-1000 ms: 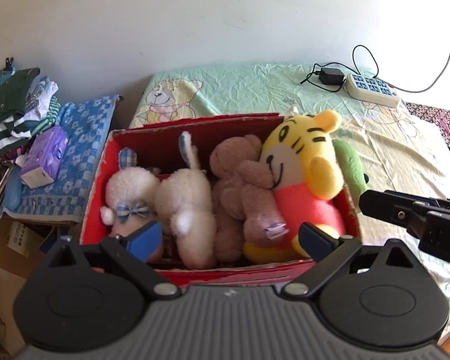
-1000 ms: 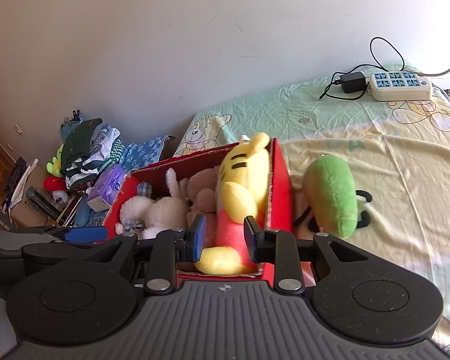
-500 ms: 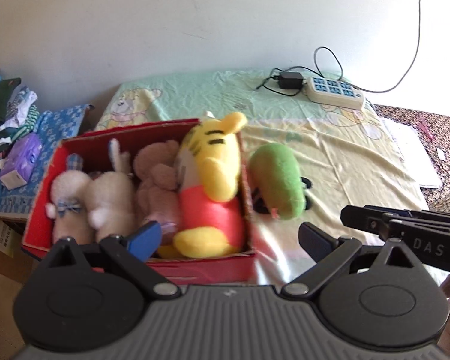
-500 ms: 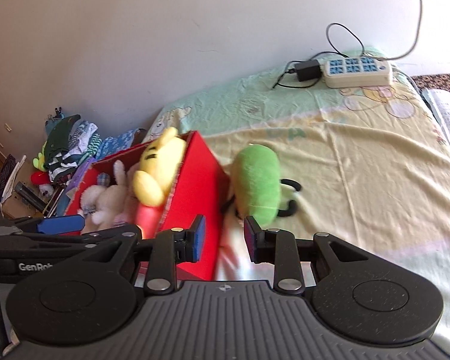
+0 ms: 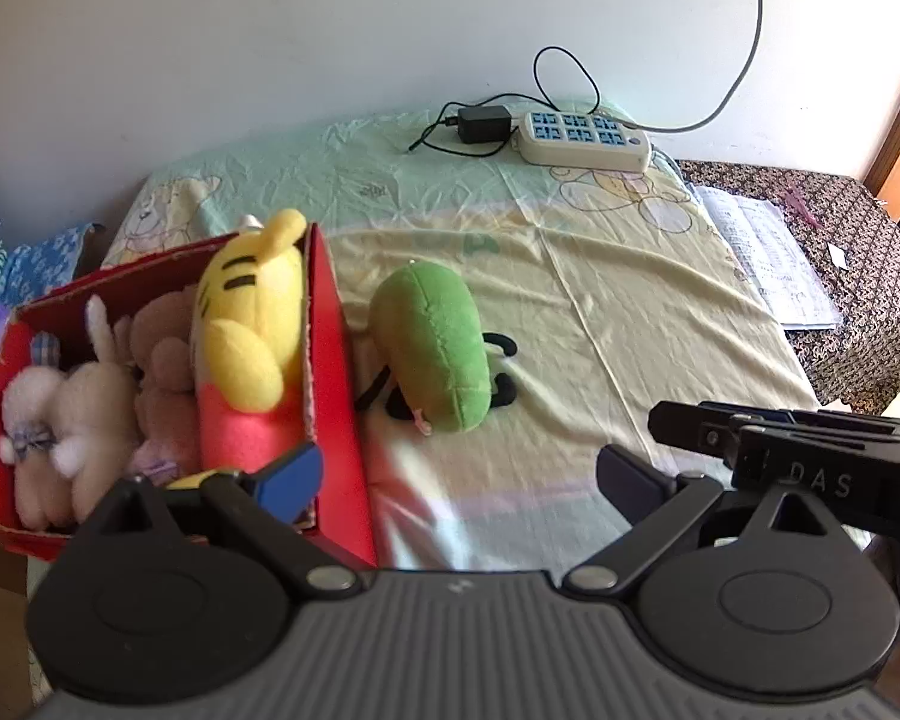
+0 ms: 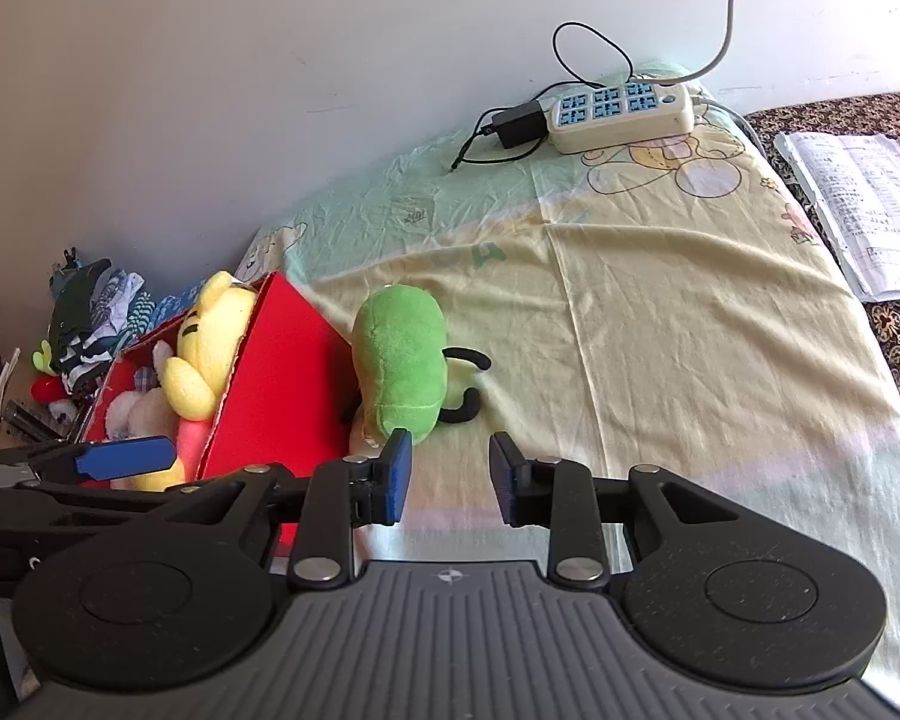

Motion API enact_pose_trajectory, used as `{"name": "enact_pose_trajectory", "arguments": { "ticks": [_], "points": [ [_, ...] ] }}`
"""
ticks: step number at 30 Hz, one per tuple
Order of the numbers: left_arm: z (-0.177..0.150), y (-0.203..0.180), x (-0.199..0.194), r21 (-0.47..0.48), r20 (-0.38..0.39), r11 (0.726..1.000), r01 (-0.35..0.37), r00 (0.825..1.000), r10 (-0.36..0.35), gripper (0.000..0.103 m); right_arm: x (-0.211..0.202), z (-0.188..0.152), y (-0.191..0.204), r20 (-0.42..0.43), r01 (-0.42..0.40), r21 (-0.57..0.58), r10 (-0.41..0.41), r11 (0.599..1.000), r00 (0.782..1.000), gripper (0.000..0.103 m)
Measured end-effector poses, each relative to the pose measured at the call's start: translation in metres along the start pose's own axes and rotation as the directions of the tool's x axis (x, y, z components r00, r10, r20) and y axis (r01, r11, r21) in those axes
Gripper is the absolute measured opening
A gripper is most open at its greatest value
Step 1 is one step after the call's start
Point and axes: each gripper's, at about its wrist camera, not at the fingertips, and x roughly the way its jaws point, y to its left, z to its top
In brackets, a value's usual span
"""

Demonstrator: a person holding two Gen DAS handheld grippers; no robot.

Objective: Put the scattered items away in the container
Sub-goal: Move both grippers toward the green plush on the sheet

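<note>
Bed sheet [image 6: 660,312] fills both views, front edge cut off by gripper bodies. Red box [image 5: 330,360] at left, near corner hidden behind left gripper [image 5: 459,471]; holds yellow tiger plush [image 5: 252,324], brown and white plushes partly buried. Green plush [image 6: 399,369] on sheet just beside box wall, face hidden. Left gripper wide open, empty. Right gripper [image 6: 450,474] part open, nothing between pads, just short of green plush.

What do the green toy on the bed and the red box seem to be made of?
Green plush toy: soft pile fabric, probably stuffed; fuzzy matt surface, visible seam, rounded shape.
Red box: likely cardboard with a matt red face; thin stiff walls and a pale, rough top edge. I cannot tell more.
</note>
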Motion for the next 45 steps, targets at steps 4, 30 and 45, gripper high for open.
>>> {"name": "enact_pose_trajectory", "arguments": {
  "ticks": [4,30,45],
  "points": [
    [0.000,-0.006,0.014,-0.004,-0.024,1.000,0.016,1.000,-0.016,0.098,0.001,0.003,-0.009,0.002,0.026,-0.011,-0.026,1.000,1.000,0.031],
    [0.001,-0.033,0.103,0.061,-0.087,0.998,-0.004,0.996,0.009,0.101,0.081,0.067,-0.021,-0.167,-0.073,-0.126,0.051,0.989,0.985,0.038],
    [-0.001,-0.020,0.136,0.042,-0.096,0.998,0.054,0.994,-0.050,0.101,0.181,0.083,-0.009,-0.396,-0.254,-0.086,0.201,0.963,0.896,0.052]
  ]
}}
